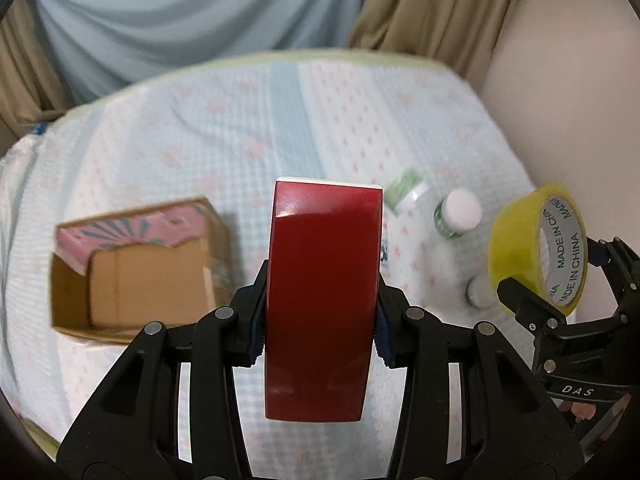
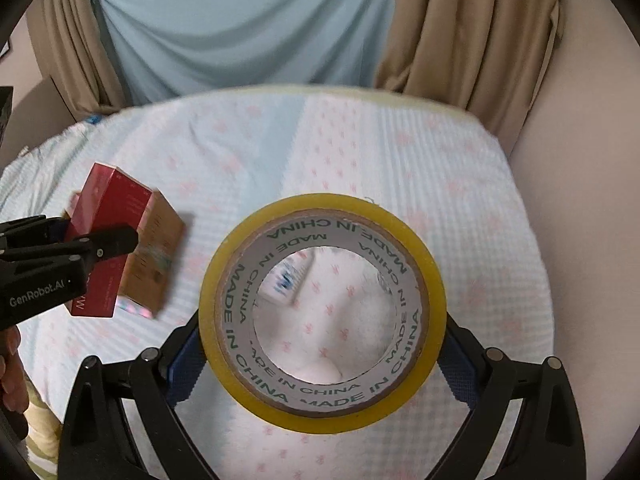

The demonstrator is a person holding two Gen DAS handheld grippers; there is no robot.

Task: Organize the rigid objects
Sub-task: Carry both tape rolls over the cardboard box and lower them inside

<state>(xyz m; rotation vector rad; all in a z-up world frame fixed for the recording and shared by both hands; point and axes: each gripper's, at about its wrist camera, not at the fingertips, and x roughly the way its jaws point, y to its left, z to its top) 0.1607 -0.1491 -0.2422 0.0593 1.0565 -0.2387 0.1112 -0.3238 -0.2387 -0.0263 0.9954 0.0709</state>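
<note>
Left wrist view, far left first: an open cardboard box (image 1: 136, 268) sits on the quilted bedspread (image 1: 224, 128), its inside looking bare apart from a pink printed flap. Moving toward centre, the left gripper (image 1: 320, 320) has its jaws clamped on a glossy red box (image 1: 322, 300), held upright and clear of the bed. Just right of it, a small green-labelled packet (image 1: 406, 192) lies flat, then a white-capped bottle (image 1: 458, 214), and nearer the camera another small bottle (image 1: 480, 290), partly hidden. Far right, the right gripper (image 1: 556, 292) carries a roll of yellow packing tape (image 1: 538, 248); from the right wrist view its jaws pinch the roll across its rim, hole facing the camera. Both loads look headed for the cardboard box, probably the red box first, since it hangs closest. Doing it well likely means swinging the red box left over the opening, lowering it until it rests inside, then releasing, so it doesn't tip over the low wall. The tape should wait well apart, keeping the two grippers from crowding that narrow opening.
</note>
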